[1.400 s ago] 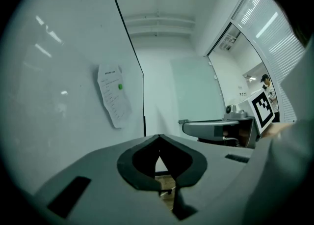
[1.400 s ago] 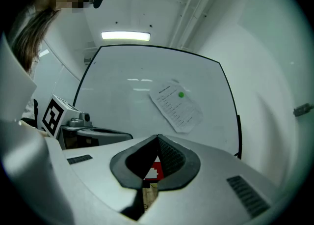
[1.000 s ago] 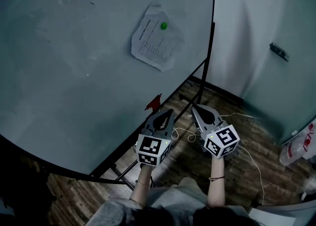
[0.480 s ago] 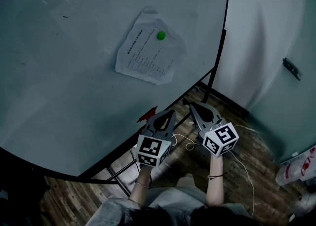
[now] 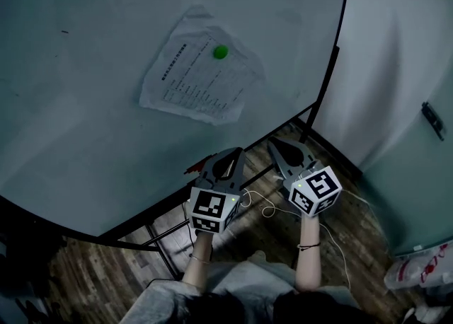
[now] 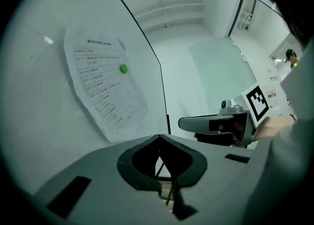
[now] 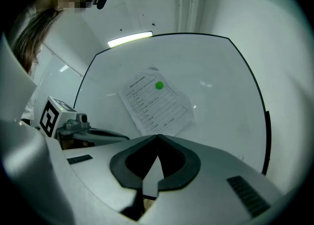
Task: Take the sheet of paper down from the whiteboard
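Approach step, likely: left gripper (image 5: 238,152) and right gripper (image 5: 273,145) closed, empty, short of paper (image 5: 198,78) near whiteboard's (image 5: 71,117) right edge; next, jaws must open.

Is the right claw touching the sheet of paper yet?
Apart. In the head view the right claw sits shut below the sheet of paper, with bare whiteboard showing between them.

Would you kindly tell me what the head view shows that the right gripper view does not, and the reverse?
Only the head view shows the white cable and a plastic bag. Only the right gripper view shows the ceiling light. Both show the sheet of paper held on the whiteboard by a green magnet, and the left gripper.
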Motion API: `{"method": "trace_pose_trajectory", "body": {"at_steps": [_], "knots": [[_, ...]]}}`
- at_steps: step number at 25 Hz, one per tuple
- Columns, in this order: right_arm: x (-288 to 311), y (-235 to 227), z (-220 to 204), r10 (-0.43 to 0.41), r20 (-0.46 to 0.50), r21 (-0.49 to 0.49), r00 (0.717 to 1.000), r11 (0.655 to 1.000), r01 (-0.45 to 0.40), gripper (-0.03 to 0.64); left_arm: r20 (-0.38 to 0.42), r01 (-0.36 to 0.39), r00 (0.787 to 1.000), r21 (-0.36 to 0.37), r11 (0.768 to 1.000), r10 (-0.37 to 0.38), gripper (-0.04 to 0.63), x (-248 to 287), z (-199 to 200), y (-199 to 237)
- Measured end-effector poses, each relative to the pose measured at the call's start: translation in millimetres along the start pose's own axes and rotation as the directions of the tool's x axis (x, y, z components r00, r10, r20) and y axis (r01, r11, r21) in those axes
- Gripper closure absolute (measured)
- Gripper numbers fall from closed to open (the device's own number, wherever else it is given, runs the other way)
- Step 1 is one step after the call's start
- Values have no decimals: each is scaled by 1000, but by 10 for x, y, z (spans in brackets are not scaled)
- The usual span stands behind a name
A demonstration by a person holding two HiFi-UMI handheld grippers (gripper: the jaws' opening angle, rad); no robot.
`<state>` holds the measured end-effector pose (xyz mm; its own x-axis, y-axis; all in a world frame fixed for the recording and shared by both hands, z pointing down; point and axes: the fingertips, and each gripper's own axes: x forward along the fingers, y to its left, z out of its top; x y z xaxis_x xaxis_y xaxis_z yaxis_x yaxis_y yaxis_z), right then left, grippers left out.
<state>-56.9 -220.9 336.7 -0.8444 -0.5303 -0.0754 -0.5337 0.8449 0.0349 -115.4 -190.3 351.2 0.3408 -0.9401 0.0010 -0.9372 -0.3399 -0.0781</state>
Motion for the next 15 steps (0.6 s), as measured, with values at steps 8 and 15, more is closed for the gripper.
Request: {"method": "trace_pose_trajectory", "body": {"at_steps": [8, 15], "knots": [[2, -287, 90, 77, 14, -18, 997, 997, -76, 615, 184, -166, 970, 36, 986, 156, 592, 81, 434, 44], [233, -430, 172, 104, 50, -34, 993, 994, -103, 615, 230, -172, 963, 129, 976, 139, 592, 247, 648, 114]]}}
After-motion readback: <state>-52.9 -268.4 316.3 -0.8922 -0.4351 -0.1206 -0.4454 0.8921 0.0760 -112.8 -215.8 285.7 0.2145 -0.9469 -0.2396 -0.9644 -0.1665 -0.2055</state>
